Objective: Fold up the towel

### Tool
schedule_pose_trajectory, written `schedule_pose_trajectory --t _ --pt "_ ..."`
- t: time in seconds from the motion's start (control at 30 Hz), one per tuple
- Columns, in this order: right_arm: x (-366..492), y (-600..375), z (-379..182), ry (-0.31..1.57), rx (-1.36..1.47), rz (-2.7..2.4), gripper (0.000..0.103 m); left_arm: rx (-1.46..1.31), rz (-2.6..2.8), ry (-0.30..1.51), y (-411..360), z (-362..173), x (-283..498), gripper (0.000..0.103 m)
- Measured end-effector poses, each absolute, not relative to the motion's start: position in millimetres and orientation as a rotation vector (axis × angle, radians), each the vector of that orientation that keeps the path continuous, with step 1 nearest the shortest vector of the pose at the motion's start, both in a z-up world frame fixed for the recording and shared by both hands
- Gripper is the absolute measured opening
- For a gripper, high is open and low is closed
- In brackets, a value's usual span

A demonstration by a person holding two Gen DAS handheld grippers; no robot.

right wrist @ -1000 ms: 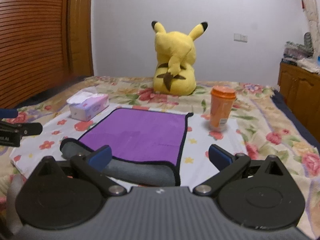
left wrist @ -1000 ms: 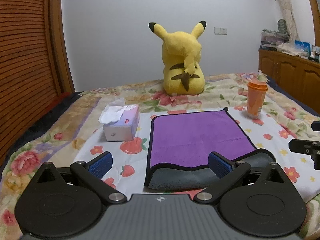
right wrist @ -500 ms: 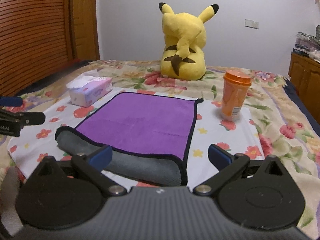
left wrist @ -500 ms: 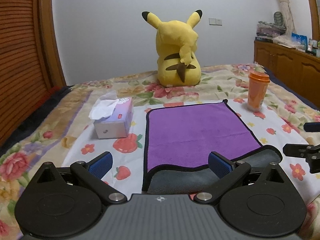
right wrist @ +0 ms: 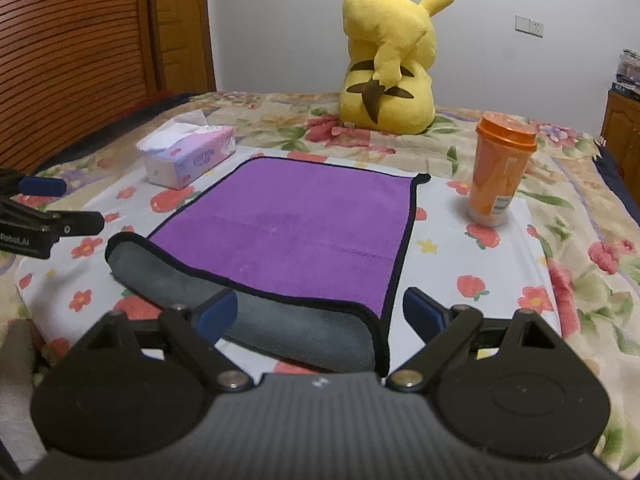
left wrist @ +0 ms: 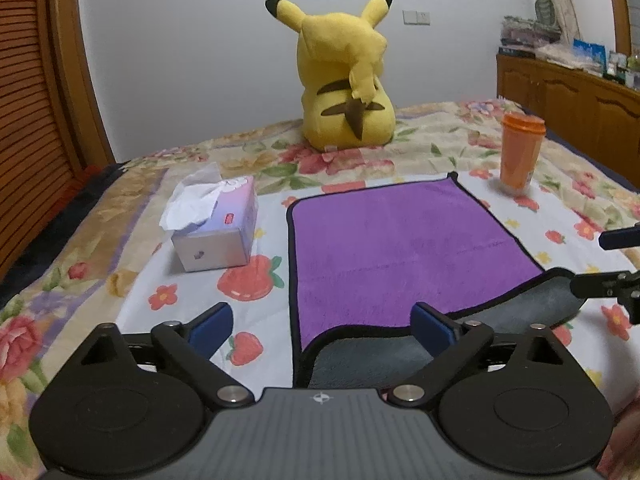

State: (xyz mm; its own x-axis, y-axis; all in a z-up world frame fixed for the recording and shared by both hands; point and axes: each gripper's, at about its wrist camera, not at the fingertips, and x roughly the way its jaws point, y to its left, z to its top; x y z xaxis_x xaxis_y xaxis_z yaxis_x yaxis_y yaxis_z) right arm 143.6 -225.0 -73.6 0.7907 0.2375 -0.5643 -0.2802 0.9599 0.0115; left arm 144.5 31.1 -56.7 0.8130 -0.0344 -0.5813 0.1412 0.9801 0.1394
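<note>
The purple towel (left wrist: 404, 248) is being kept spread on the bed (left wrist: 360, 160), its near edge rolled over showing grey, while the left tongs (left wrist: 322, 322) and right tongs (right wrist: 318, 314) are being held wide open, gripping nothing, just before that edge.

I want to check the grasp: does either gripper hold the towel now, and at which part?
Nothing is held. The left gripper and right gripper are both open above the towel's curled near edge.

My two views are dim and evenly lit, slightly soft and grainy; fisheye bends the frame edges, and corners go black.
</note>
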Motion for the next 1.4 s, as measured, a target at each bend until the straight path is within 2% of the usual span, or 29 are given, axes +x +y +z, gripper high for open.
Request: schedule_pose_trajectory --t 0.4,0.63,0.97,1.07,1.4 --pt "165.2 -227.6 -87.2 0.684 -0.072 0.284 0.086 0.163 -0.125 0.738 42.6 -84.3 173.7 0.074" --pt "174.6 -229.5 -96.2 0.751 -0.055 0.294 0.084 0.142 -0.123 0.793 48.8 -96.3 186.6 0.071" --pt "186.9 -232.8 -106.3 0.825 -0.011 0.327 0.079 0.107 -0.135 0.842 52.3 -103.8 190.3 0.056" --pt "190.2 -233.8 -108.8 0.837 -0.008 0.328 0.074 0.088 -0.139 0.856 53.8 -106.1 190.9 0.051" --pt "190.8 -237.9 -108.9 0.846 -0.004 0.341 0.045 0.079 -0.162 0.869 51.2 -108.7 189.9 0.028"
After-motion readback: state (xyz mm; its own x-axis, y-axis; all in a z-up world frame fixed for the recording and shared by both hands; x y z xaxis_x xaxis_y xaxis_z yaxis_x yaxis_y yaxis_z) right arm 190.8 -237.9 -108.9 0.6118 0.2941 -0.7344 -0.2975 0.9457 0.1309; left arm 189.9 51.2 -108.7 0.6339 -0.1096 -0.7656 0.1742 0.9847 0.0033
